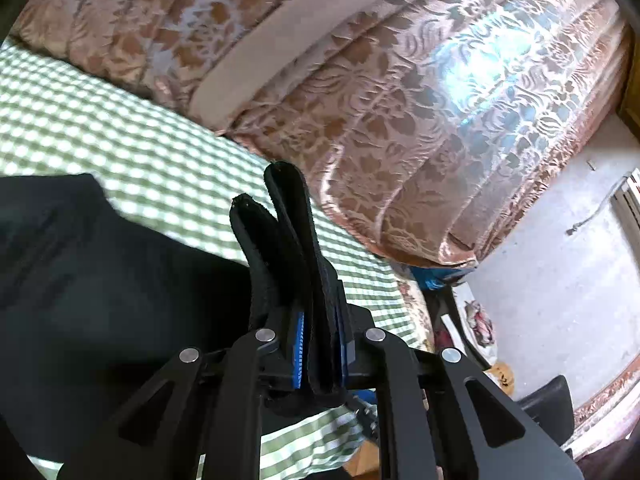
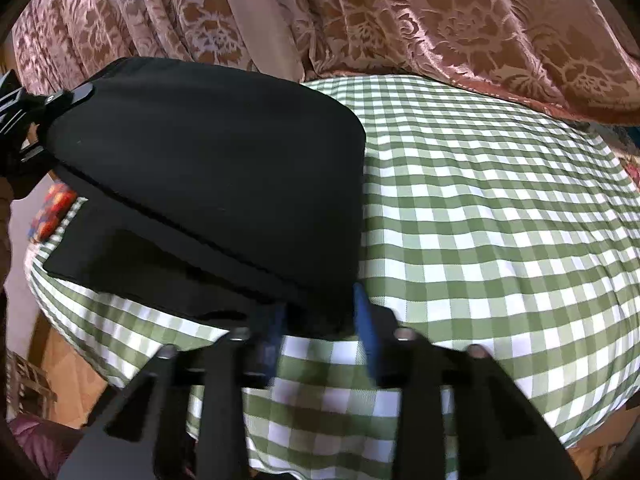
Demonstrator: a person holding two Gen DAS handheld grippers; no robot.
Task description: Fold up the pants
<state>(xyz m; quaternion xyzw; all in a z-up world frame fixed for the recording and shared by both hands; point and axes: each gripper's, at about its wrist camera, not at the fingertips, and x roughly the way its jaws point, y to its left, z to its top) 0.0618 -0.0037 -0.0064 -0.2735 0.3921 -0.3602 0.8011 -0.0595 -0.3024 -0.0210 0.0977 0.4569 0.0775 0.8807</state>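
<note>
The black pants (image 2: pixel 208 184) lie folded over on a table with a green-and-white checked cloth (image 2: pixel 500 220). In the right wrist view my right gripper (image 2: pixel 320 312) sits at the near edge of the pants; its blue fingers (image 2: pixel 366 320) stand apart around the fabric's near corner, their tips hidden by it. My left gripper shows at the far left of that view (image 2: pixel 24 120), at the pants' far end. In the left wrist view my left gripper (image 1: pixel 268 188) has its black padded fingers pressed together with black fabric between them, and the pants (image 1: pixel 100 280) hang to its left.
A pink-brown floral curtain (image 1: pixel 400 100) hangs close behind the table. In the left wrist view the table's edge (image 1: pixel 412 312) drops to a grey floor (image 1: pixel 560 288) with clutter at the right. A colourful object (image 2: pixel 52 208) lies beyond the table's left edge.
</note>
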